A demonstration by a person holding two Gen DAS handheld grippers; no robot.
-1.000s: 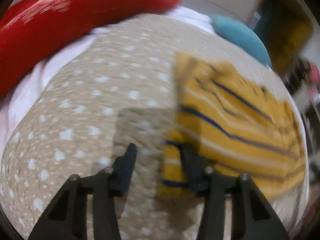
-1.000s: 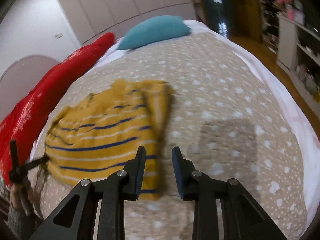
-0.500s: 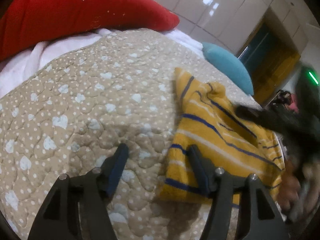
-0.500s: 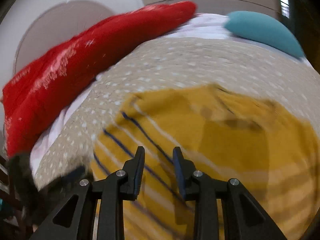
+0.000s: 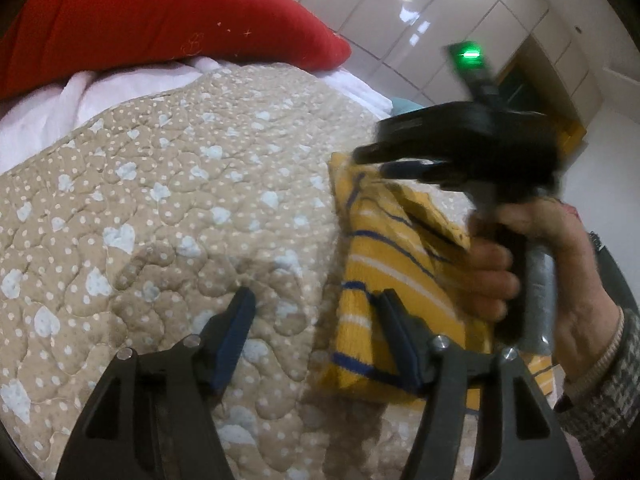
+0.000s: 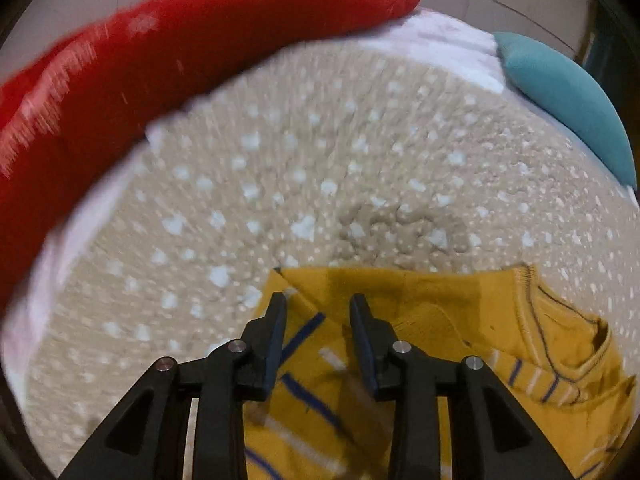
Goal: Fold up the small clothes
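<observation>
A small yellow sweater with blue and white stripes lies folded on the beige spotted quilt. My left gripper is open at the sweater's near left edge, its right finger over the hem. My right gripper is open just above the sweater, near its far left corner. In the left wrist view the right gripper reaches over the sweater's far end, held by a hand.
A long red pillow lies along the far left of the bed, over a white sheet. A teal cushion sits at the far right. Glossy wardrobe doors stand behind the bed.
My right gripper has swung across to the sweater's far left corner and come lower. The left gripper has shifted slightly nearer the hem and stays open.
</observation>
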